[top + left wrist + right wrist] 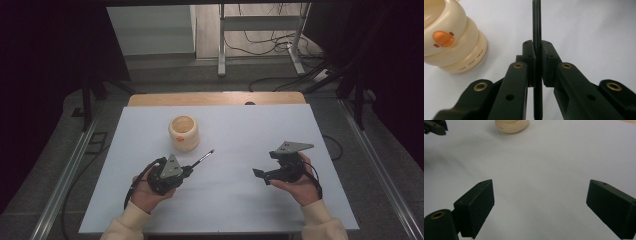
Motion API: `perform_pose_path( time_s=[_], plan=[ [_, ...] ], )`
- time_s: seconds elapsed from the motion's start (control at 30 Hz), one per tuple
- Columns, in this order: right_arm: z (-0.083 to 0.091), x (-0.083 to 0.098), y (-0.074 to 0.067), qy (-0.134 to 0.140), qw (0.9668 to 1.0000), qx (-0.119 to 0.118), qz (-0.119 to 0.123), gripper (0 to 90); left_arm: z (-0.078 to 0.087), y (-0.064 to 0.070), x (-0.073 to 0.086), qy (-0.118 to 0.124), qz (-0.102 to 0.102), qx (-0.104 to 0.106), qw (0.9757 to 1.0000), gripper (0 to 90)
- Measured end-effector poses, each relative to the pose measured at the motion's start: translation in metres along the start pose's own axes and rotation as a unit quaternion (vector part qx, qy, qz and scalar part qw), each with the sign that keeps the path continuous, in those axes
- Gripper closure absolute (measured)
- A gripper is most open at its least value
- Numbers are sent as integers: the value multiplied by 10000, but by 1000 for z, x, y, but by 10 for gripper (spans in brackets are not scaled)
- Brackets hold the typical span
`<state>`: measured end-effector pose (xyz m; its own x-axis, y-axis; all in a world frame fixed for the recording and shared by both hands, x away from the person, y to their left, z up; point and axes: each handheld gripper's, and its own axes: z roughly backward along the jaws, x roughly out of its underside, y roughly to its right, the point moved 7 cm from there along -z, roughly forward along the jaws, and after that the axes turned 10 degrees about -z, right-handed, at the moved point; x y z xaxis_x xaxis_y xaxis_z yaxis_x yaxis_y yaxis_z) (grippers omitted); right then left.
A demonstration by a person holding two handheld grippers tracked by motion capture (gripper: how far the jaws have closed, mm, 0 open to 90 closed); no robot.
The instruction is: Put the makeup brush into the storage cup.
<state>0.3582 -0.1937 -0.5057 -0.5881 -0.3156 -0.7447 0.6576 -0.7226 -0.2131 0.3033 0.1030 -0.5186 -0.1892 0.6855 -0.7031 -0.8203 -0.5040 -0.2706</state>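
A thin black pen (204, 158) is clamped between the jaws of my left gripper (192, 169), its tip pointing up and right, just right of the cream pot's base. In the left gripper view the pads of that gripper (537, 58) are shut on the pen (536, 22), which runs straight ahead. The cream ribbed pot (184, 132) with an orange duck mark stands upright on the white board, beside the left gripper (451, 40). My right gripper (261, 176) hovers at the right, pointing left. Its jaws (540, 207) stand wide open with only bare board between them.
The white board (225, 200) covers a wooden table whose back edge (215, 98) shows behind it. The pot's base (511, 126) and part of the left gripper (435, 127) show far off in the right gripper view. Cables and a metal frame (260, 35) lie on the floor beyond.
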Motion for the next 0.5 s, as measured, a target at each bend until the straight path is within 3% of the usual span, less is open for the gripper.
perform_pose_path(
  time_s=[0.5],
  plan=[
    [5, 12, 11, 128, 9998, 155, -13, 84, 9, -6, 7, 21, 129, -143, 9998, 831]
  ],
)
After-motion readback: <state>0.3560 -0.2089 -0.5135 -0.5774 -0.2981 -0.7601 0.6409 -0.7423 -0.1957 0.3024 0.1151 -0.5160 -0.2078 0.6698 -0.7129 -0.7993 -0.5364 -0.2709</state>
